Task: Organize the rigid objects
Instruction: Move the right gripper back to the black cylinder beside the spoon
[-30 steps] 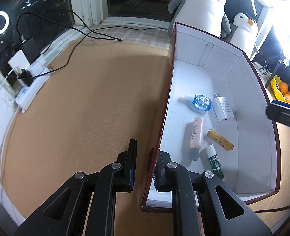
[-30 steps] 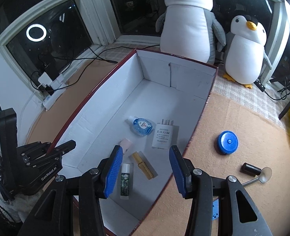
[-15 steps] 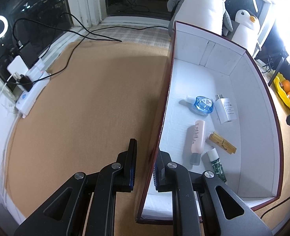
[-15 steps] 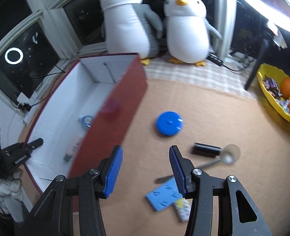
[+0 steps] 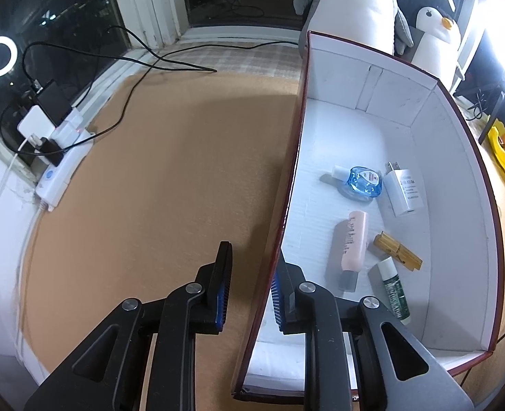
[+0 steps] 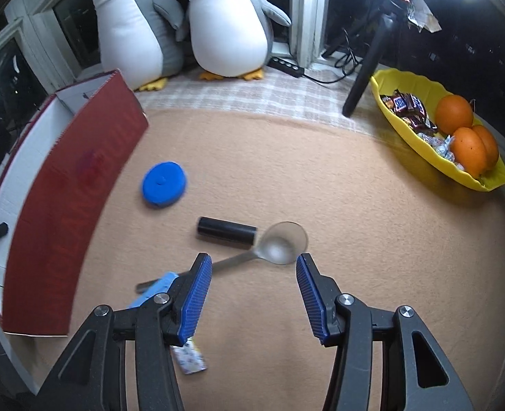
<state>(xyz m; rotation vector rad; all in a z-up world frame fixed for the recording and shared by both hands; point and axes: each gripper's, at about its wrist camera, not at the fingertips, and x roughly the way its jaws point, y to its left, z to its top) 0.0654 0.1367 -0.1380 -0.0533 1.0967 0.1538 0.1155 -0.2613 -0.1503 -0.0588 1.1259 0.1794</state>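
Left-wrist view: the left gripper (image 5: 250,282) straddles the near side wall of the box (image 5: 456,157), a red carton with a white lining. Its jaws have just been opening; the inner pad lies against the wall's inside face while the outer pad stands clear, so the wall is no longer clamped.

Already lying on the box floor are a blue round bottle (image 5: 362,181), a white charger (image 5: 405,190), a pink tube (image 5: 351,243), a wooden clothespin (image 5: 398,251) and a small green bottle (image 5: 394,289).

Right-wrist view: the right gripper (image 6: 254,289) hangs released and empty, angled down over the tan counter (image 6: 372,212) outside the box. Just ahead of its fingertips lies a metal spoon (image 6: 273,248), bowl to the right and handle running left. A black cylinder (image 6: 226,231) lies just beyond the spoon, touching or nearly touching the bowl. A blue disc (image 6: 164,183) sits nearer the box wall. A light blue flat piece (image 6: 158,289) and a small patterned packet (image 6: 189,359) are partly hidden by the left finger.

Step in hand, as judged: fetching the next loose item, probably the spoon or the cylinder. The next move calls for lowering the open jaws across the chosen item, crosswise to its length, closing, then carrying it over the wall into the box. The spoon lies low and thin on the counter and may slip from the pads.
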